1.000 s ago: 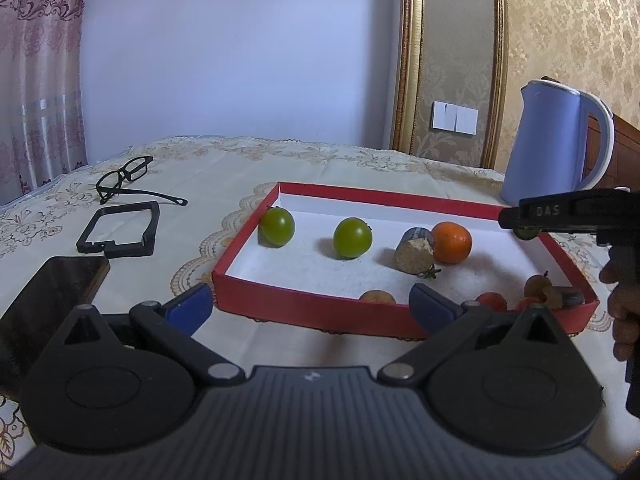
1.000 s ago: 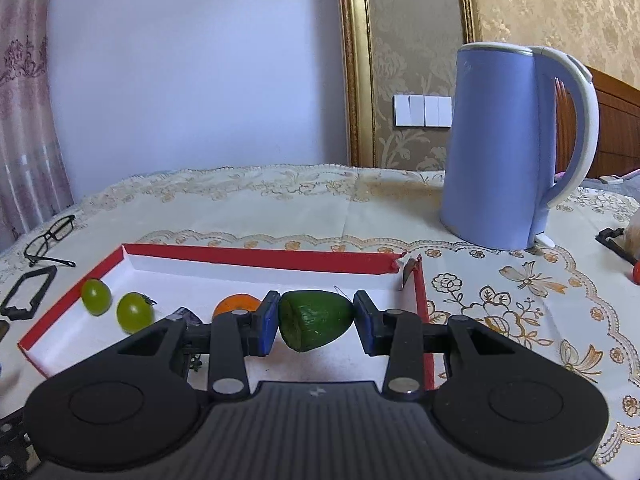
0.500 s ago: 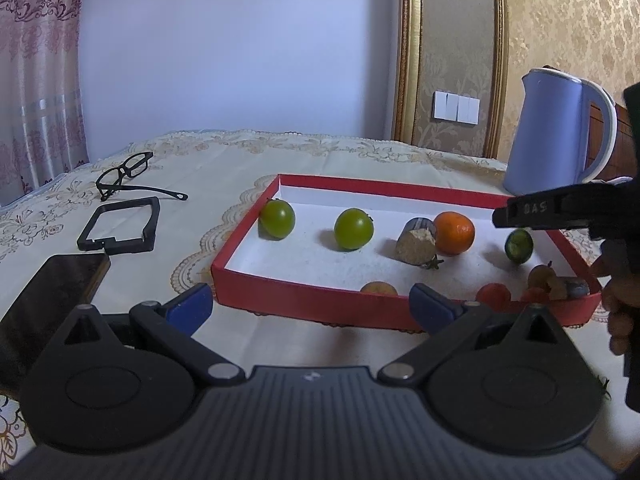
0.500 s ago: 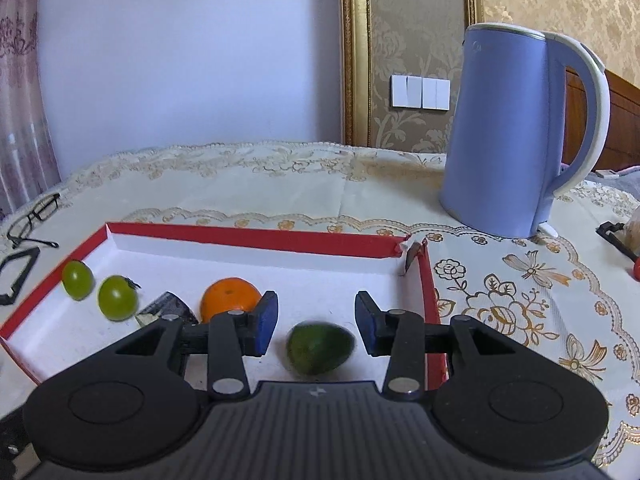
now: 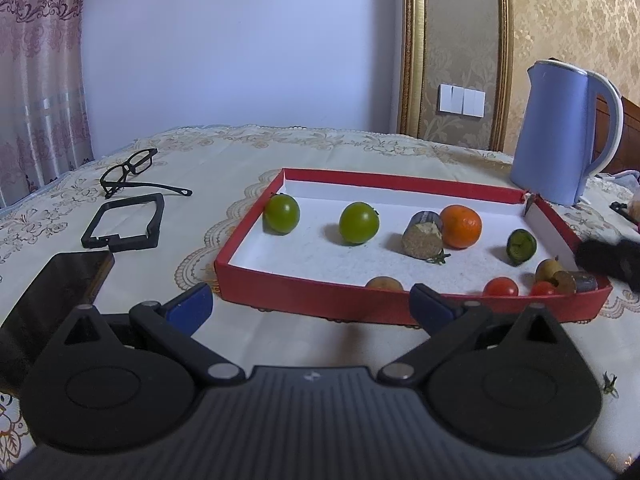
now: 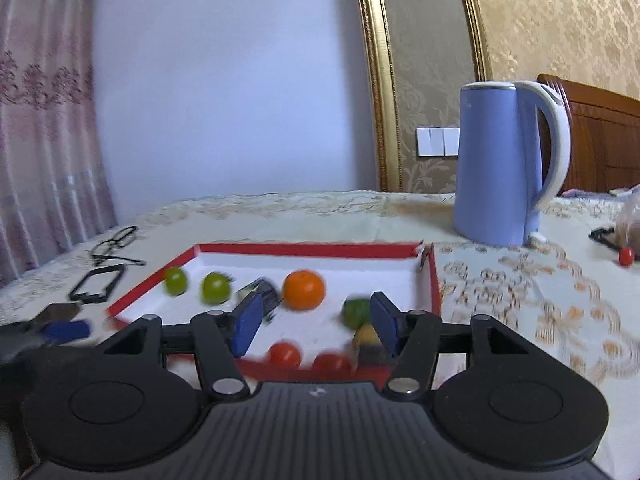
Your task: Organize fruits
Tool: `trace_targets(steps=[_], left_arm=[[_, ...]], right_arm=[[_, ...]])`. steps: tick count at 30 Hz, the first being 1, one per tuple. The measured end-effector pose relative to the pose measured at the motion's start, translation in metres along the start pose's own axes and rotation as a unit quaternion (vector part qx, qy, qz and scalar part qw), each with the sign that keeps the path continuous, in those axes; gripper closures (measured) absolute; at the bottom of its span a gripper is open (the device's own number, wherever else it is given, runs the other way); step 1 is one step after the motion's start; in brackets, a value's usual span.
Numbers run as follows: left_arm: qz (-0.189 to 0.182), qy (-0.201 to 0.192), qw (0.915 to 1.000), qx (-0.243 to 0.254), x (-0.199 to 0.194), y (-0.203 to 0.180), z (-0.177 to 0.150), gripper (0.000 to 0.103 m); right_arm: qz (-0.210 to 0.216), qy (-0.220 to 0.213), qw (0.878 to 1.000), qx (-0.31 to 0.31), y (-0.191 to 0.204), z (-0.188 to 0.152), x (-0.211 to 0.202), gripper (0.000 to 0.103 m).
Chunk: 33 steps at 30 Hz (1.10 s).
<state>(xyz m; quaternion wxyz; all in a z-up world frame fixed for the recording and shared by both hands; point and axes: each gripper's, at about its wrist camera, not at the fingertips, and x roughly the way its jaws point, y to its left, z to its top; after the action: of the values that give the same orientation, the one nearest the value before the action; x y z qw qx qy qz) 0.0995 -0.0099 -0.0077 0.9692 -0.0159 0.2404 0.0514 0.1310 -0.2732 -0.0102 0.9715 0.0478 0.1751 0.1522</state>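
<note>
The red tray (image 5: 304, 300) rests on the cream tablecloth (image 5: 240, 160) and serves as the reference for all positions. The blue kettle (image 5: 560, 132) stands upright just beyond the tray's far right corner. The phone (image 5: 60, 280), the black frame (image 5: 124, 224) and the glasses (image 5: 132, 168) lie left of the tray, well apart from it. Inside the tray, two green tomatoes (image 5: 282, 214) sit at the left end, the orange (image 5: 460, 226) is right of centre, and a cut cylinder (image 5: 424, 236) touches the orange on its left. The dark green fruit (image 5: 520, 246) lies on the tray floor near the right wall; its long axis runs roughly from the near side to the far side, one end facing the left camera. Two red tomatoes (image 5: 500, 288) lie against the near wall. The left gripper (image 5: 310, 306) is spread wide, holding nothing, just before the tray's near wall. The right gripper (image 6: 314, 320) has just been opening; its blue pads (image 6: 248, 322) stand apart with nothing pinched between them, and the green fruit shows by the right pad.
</note>
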Motion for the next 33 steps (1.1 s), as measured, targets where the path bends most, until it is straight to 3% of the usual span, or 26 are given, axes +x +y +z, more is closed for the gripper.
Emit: trace_targets(steps=[6, 10, 12, 16, 25, 33], left_arm=[[0.001, 0.000, 1.0000, 0.006, 0.000, -0.002, 0.000, 0.000], [0.002, 0.001, 1.0000, 0.009, 0.001, -0.003, 0.000, 0.000], [0.002, 0.002, 1.0000, 0.009, 0.001, -0.004, 0.000, 0.000], [0.003, 0.003, 0.9999, 0.011, 0.001, -0.004, 0.000, 0.000], [0.003, 0.003, 0.9999, 0.010, 0.001, -0.005, 0.000, 0.000], [-0.001, 0.002, 1.0000, 0.007, 0.001, -0.003, 0.000, 0.000]], right_arm=[[0.006, 0.015, 0.999, -0.041, 0.010, -0.028, -0.019, 0.039], [0.057, 0.037, 0.995, -0.077, 0.019, -0.032, -0.016, 0.022], [0.078, 0.048, 0.992, -0.090, 0.023, -0.033, -0.012, 0.020], [0.090, 0.083, 0.987, -0.101, 0.029, -0.035, -0.003, 0.005], [0.059, 0.145, 0.982, -0.102, 0.031, -0.041, 0.017, 0.004], [0.051, 0.145, 0.977, -0.146, 0.045, -0.044, 0.017, 0.004]])
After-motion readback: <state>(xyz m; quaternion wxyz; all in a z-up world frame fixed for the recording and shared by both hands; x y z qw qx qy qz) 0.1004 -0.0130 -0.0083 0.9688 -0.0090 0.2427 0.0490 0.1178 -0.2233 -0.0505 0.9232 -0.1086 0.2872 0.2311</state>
